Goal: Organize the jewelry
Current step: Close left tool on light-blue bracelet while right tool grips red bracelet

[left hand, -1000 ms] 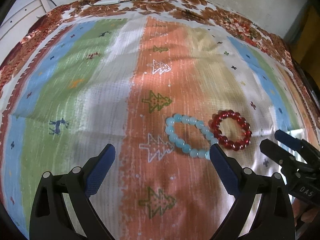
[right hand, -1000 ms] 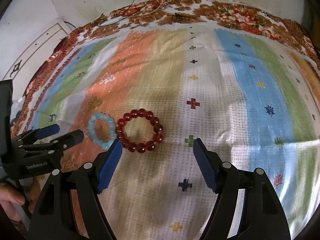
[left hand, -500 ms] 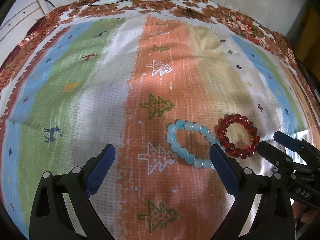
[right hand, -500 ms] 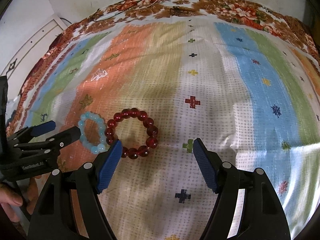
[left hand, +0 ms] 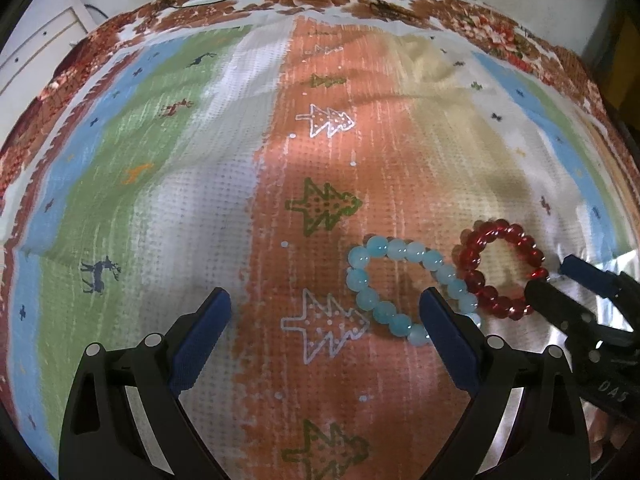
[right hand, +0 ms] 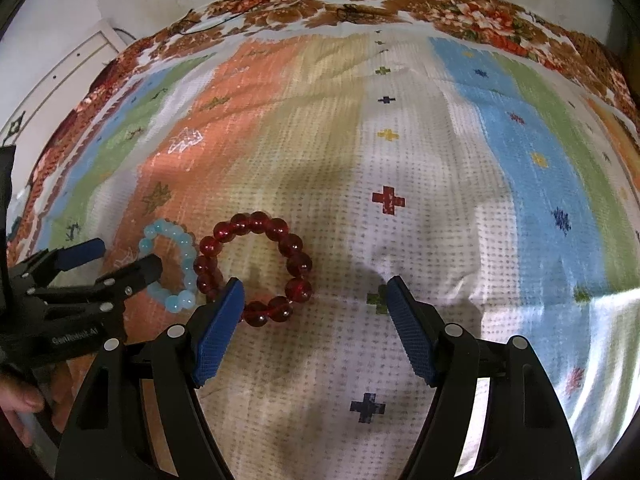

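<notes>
Two bead bracelets lie side by side, touching, on a striped cloth (left hand: 192,208). The light blue bracelet (left hand: 362,280) sits just inside my left gripper's right fingertip, which hides a few of its beads. The red bracelet (left hand: 470,256) is to its right. My left gripper (left hand: 324,304) hangs open a little above the cloth, nothing pressed between its pads. In the right wrist view the red bracelet (right hand: 298,246) lies by the left fingertip of my right gripper (right hand: 315,286), which is open and empty. The blue bracelet (right hand: 186,242) lies beyond it, partly behind the left gripper (right hand: 126,256).
The striped cloth rests on a floral sheet (right hand: 480,12) that reaches a white wall. Thin cables (right hand: 256,4) run along the far edge. A white panelled door (right hand: 72,76) stands at the left. A person's hand (right hand: 20,396) holds the left gripper's handle.
Both grippers have sunk closer to the cloth and the bracelets now sit nearer their fingertips. The bracelets themselves have not moved. Both jaws keep the same width.
</notes>
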Tool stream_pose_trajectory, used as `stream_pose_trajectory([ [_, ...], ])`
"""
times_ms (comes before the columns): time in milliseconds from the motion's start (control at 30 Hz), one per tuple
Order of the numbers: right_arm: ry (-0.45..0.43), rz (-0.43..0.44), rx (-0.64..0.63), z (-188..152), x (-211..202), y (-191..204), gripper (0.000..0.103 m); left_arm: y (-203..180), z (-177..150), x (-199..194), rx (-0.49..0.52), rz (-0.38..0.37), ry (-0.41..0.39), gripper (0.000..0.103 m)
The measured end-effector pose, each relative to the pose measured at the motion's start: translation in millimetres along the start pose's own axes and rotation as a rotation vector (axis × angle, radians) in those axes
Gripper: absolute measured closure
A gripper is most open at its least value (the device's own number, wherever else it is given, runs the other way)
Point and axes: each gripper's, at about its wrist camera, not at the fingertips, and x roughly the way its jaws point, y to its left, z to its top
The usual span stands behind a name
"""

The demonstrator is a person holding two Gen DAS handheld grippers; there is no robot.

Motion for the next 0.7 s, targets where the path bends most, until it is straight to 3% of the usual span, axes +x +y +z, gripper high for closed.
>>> stream_pose_trajectory([
  [167, 0.025, 0.001, 0.026, 1.4, 3.6, -1.8, 0.03, 0.4, -2.1, 0.6, 0.022, 0.02, -0.005, 0.01],
  [367, 0.032, 0.012, 0.017, -1.0, 3.4, -2.6, 0.03, 2.2, -3.9, 2.3, 0.046, 0.046, 0.007, 0.02],
  [500, 0.04, 0.005, 0.006, -3.0, 2.3, -3.5, 0.036, 1.6, -3.7, -0.1, 0.058, 0.037, 0.012, 0.041],
  [567, 0.05, 0.009, 0.015, -1.4, 2.2, -5.5, 0.05, 1.2, -3.6, -1.1, 0.068, 0.031, 0.016, 0.052],
  [633, 0.06, 0.008, 0.017, -1.8, 1.8, -6.5, 0.065, 0.4, -3.7, -2.0, 0.078, 0.025, 0.018, 0.071],
  [667, 0.064, -0.008, 0.01, -2.5, 2.3, -6.1, 0.074, -0.3, -4.1, -2.2, 0.083, 0.02, 0.019, 0.076],
  [700, 0.064, -0.021, 0.0, -3.6, 2.6, -5.7, 0.078, -1.1, -4.3, -2.1, 0.087, 0.014, 0.02, 0.087],
])
